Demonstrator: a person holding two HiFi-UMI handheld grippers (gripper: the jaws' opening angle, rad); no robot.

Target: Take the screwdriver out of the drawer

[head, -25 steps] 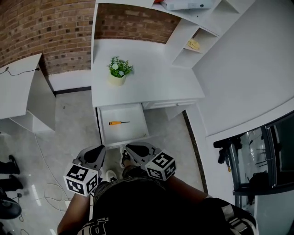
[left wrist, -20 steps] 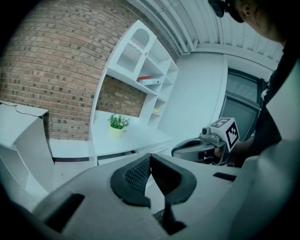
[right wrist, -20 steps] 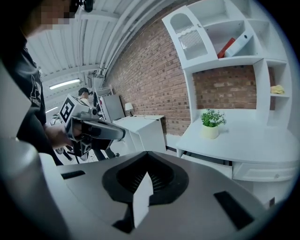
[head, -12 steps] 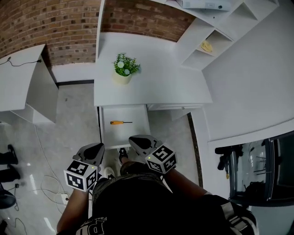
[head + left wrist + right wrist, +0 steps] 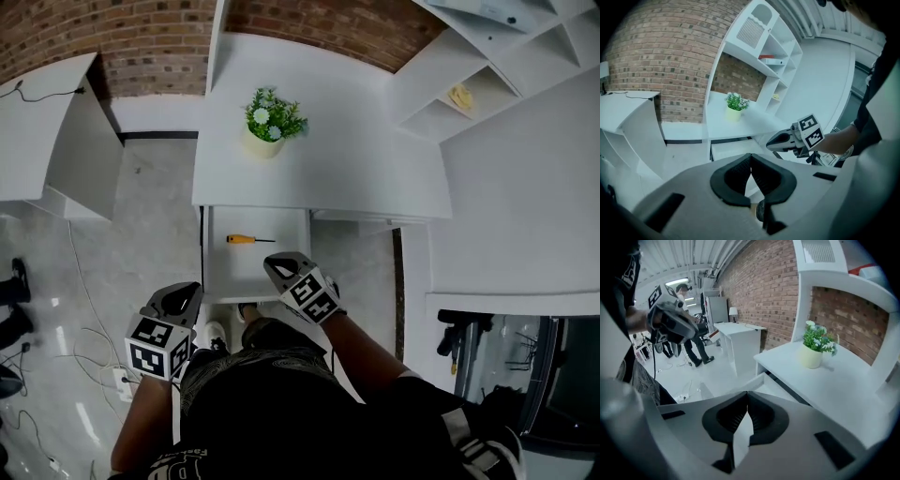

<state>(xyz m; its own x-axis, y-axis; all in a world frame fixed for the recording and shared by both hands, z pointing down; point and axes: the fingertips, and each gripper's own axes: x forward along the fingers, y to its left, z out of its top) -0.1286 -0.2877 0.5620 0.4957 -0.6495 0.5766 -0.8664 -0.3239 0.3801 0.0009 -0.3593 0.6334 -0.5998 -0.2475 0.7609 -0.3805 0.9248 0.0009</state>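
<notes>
The screwdriver [image 5: 248, 240], with an orange handle and a dark shaft, lies flat in the open white drawer [image 5: 214, 274] under the desk [image 5: 328, 173]. My right gripper [image 5: 275, 263] is shut and empty. It hovers over the drawer's front right part, just near of the screwdriver. My left gripper [image 5: 184, 293] is also shut on nothing and hangs lower left, outside the drawer's front edge. In the left gripper view the shut jaws [image 5: 750, 157] point at the drawer [image 5: 733, 149]. The right gripper's own jaws [image 5: 746, 394] meet at the tips. The screwdriver is hidden in both gripper views.
A potted plant [image 5: 270, 118] stands on the desk top behind the drawer. White shelves [image 5: 469, 84] rise at the right, and a second white desk [image 5: 47, 122] stands at the left. Cables [image 5: 89, 328] lie on the floor. The person's feet [image 5: 217, 336] stand below the drawer.
The view has closed in on the desk. My right gripper has moved forward from the drawer's front edge to above its inside. The left gripper stayed back; the screwdriver has not moved.
</notes>
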